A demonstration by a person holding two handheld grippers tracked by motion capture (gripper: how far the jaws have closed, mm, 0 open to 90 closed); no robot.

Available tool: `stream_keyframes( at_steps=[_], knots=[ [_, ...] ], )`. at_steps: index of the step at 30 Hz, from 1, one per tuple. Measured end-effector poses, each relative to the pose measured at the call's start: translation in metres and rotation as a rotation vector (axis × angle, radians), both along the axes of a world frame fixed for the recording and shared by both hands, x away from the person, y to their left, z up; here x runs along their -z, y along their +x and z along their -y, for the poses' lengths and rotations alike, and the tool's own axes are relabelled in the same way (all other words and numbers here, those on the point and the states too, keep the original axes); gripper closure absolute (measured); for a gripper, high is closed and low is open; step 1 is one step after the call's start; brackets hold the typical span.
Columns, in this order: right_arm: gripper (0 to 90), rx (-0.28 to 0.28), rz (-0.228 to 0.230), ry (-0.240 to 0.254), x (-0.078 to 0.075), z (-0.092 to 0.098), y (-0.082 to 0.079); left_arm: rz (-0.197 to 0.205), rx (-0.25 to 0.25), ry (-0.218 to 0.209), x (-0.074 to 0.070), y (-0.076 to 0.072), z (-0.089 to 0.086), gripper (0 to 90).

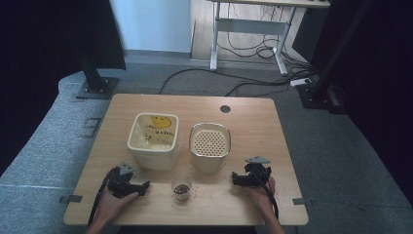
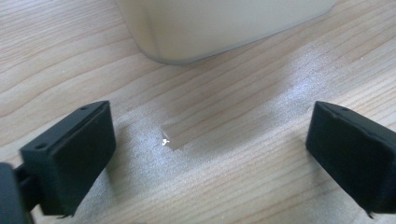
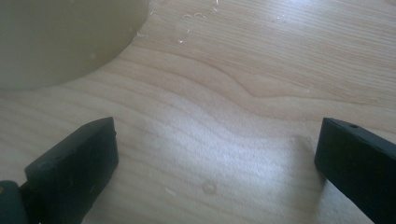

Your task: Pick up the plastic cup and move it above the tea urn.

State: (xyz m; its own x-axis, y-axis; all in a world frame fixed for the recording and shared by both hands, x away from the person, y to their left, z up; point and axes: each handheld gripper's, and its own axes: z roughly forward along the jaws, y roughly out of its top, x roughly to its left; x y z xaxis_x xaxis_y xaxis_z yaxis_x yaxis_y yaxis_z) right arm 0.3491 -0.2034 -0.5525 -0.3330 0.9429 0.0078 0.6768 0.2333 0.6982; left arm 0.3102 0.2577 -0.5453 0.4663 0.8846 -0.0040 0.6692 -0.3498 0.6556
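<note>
Bin (image 1: 153, 141) print: smiley, writing unreadable.

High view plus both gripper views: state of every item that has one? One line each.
Left gripper: open, nothing between the jaws, low over the wooden table.
Right gripper: open, nothing between the jaws.
Cream square tub with yellow smiley bag: upright, uncovered, bag inside.
Cream container with perforated top: upright, perforated insert in place.
Small clear glass cup: upright, dark contents at the bottom.
</note>
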Motion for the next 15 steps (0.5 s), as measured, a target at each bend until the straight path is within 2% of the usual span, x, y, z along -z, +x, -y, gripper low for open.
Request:
stream_keyframes(
  at_steps=[2, 4, 5, 8, 9, 10, 13, 14, 15],
  knots=[
    [0.0, -0.003, 0.033, 0.009, -0.002, 0.002, -0.006, -0.001, -0.006, 0.000, -0.001, -0.001, -0.001, 6.0],
    [0.0, -0.007, 0.040, 0.023, -0.004, 0.003, -0.008, -0.001, -0.008, -0.001, -0.001, -0.001, -0.001, 8.5],
    [0.0, -0.013, 0.051, 0.036, -0.005, 0.003, -0.010, -0.003, -0.014, -0.002, -0.002, -0.002, -0.001, 8.5],
    [4.2, -0.054, 0.121, 0.093, -0.016, 0.000, -0.023, 0.004, -0.015, -0.015, -0.005, -0.006, -0.003, 10.3],
    [4.2, -0.054, 0.121, 0.093, -0.016, 0.000, -0.023, 0.004, -0.015, -0.015, -0.005, -0.006, -0.003, 11.4],
    [6.7, -0.094, 0.154, 0.141, -0.025, -0.008, -0.030, 0.022, -0.023, -0.021, -0.007, -0.008, -0.004, 12.3],
    [8.0, -0.131, 0.164, 0.180, -0.029, -0.015, -0.036, 0.038, -0.026, -0.026, -0.009, -0.010, -0.005, 13.2],
    [9.4, -0.195, 0.168, 0.214, -0.033, -0.027, -0.044, 0.039, -0.024, -0.028, -0.009, -0.010, -0.005, 13.5],
    [9.9, -0.215, 0.168, 0.221, -0.033, -0.032, -0.046, 0.039, -0.022, -0.028, -0.009, -0.011, -0.006, 13.8]
  ],
)
